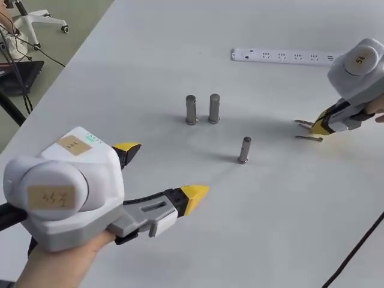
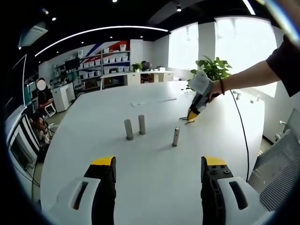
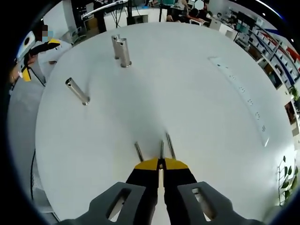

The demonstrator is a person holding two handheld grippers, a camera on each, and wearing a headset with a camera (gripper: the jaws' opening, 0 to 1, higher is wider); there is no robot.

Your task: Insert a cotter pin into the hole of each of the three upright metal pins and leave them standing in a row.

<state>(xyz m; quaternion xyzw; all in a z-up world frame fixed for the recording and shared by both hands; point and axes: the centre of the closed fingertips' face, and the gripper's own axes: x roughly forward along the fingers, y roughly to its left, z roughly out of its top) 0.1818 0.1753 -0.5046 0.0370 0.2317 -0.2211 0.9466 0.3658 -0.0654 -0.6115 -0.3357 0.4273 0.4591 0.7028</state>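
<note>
Three upright metal pins stand on the white table: two close together and a third pin nearer and to the right. The left gripper view shows them ahead as the pair and the lone pin. My left gripper hovers open and empty, short of the pins. My right gripper is low at the table's right, shut on a thin cotter pin. Another cotter pin lies beside it.
A white power strip lies at the far side of the table. A black cable crosses the near right corner. Past the table's left edge stand a chair base and dark equipment.
</note>
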